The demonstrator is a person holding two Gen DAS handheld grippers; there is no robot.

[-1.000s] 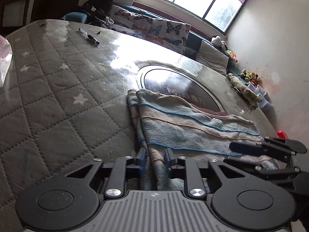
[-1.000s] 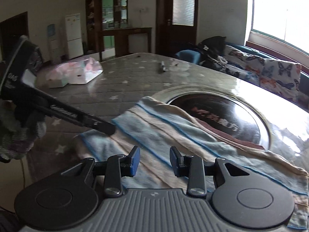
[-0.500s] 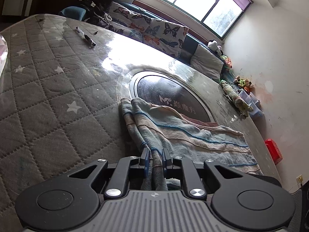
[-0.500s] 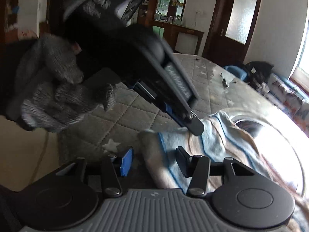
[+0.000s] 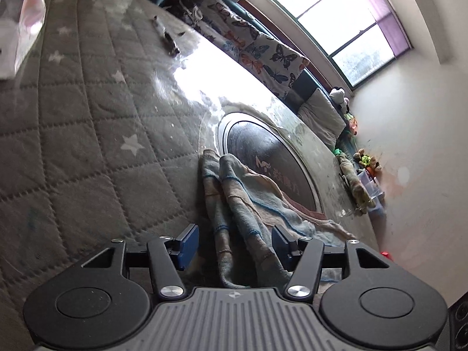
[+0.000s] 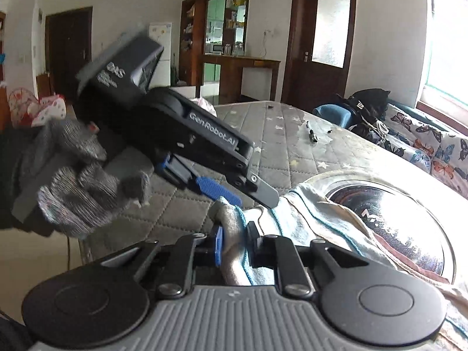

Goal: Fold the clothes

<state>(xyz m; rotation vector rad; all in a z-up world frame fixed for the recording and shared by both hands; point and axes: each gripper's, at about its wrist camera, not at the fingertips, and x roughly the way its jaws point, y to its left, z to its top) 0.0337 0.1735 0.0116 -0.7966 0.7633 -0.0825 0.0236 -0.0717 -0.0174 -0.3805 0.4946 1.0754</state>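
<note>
In the left wrist view, the left gripper (image 5: pixel 235 244) has its jaws spread wide, the blue pad at 9 o'clock and the dark one at 3 o'clock, with the bunched end of the striped cloth (image 5: pixel 248 201) lying loose between them and touching neither. The cloth, pale blue and beige with thin blue lines, runs from the gripper toward 1 o'clock across the quilted grey star-patterned table cover (image 5: pixel 87 152) and laps over the edge of the round dark glass disc (image 5: pixel 269 158) set in the tabletop. A marker pen (image 5: pixel 168 39) lies far off at 11 o'clock, blurred. A butterfly-print cushion (image 5: pixel 263 52) sits beyond the table at 1 o'clock under the window (image 5: pixel 345 23).

In the right wrist view, the right gripper (image 6: pixel 234 241) is pressed together on a raised fold of the striped cloth (image 6: pixel 310 219), which stands up between the pads and trails away toward 3 o'clock over the glass disc (image 6: pixel 403 213). At 10 o'clock the left gripper (image 6: pixel 234 187) hangs above the cloth corner, jaws parted, held by a hand in a grey knitted glove (image 6: pixel 79 187). The pen (image 6: pixel 311 131) lies on the table cover (image 6: pixel 278 134) at 1 o'clock.
</note>
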